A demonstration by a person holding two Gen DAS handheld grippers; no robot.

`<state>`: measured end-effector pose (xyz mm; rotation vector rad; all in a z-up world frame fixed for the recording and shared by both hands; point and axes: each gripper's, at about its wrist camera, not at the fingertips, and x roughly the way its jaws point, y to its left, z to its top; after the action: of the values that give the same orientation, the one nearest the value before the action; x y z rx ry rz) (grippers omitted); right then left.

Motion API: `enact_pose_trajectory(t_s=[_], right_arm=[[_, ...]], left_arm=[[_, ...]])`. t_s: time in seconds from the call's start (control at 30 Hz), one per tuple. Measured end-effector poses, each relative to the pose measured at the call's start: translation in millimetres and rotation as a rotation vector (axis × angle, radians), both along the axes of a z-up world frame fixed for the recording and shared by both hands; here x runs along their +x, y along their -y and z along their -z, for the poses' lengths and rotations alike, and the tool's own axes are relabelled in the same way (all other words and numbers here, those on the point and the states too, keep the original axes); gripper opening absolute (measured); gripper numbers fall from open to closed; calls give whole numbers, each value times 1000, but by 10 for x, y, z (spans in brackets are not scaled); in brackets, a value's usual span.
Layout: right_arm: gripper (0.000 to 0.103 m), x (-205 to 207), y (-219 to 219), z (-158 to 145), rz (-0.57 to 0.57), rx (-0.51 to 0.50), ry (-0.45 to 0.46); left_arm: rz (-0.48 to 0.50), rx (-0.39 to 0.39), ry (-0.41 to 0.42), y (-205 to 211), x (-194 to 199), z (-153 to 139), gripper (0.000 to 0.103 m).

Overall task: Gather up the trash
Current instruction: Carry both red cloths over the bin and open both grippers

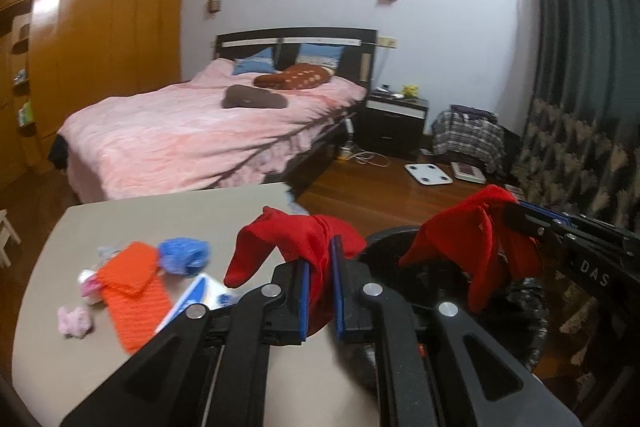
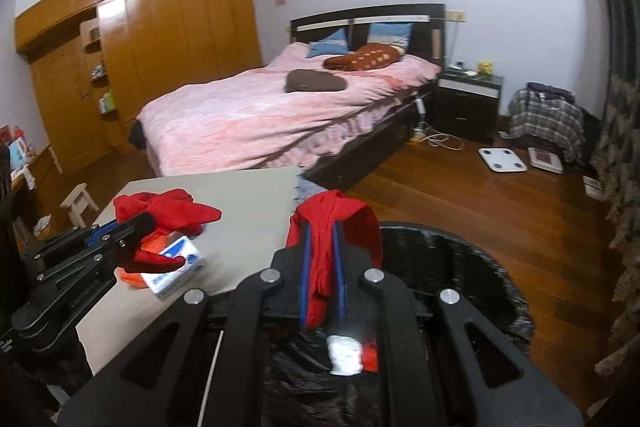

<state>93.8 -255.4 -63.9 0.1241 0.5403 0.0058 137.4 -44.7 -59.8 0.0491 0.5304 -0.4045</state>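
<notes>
Grippers left and right each pinch red cloth, hiding their fingertips.

Open bin mouth just beside cluttered table edge.

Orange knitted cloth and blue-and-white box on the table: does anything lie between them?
Nothing lies between them. In the left wrist view the orange knitted cloth directly borders the blue-and-white box; whether it overlaps the box's edge cannot be told.
</notes>
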Motion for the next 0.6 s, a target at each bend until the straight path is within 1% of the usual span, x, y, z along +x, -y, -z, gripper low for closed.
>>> enact_pose_trajectory(t_s=[0.17,0.33,0.53,0.57,0.6], right_arm=[[10,-78,243,66,55,-7,-10],[10,-190,488,191,111,-7,-33],[10,-297,717,337,167,8,-55],[10,-301,733,357,170,10,-58],[13,-301,767,399,176,11,-66]], left_arm=[[73,6,-10,338,-35,52,10],[139,18,-39,664,-12,177,10],[195,33,-46,990,-4,250,10],[206,32,-50,1054,6,261,10],[216,31,-56,1090,25,266,11]])
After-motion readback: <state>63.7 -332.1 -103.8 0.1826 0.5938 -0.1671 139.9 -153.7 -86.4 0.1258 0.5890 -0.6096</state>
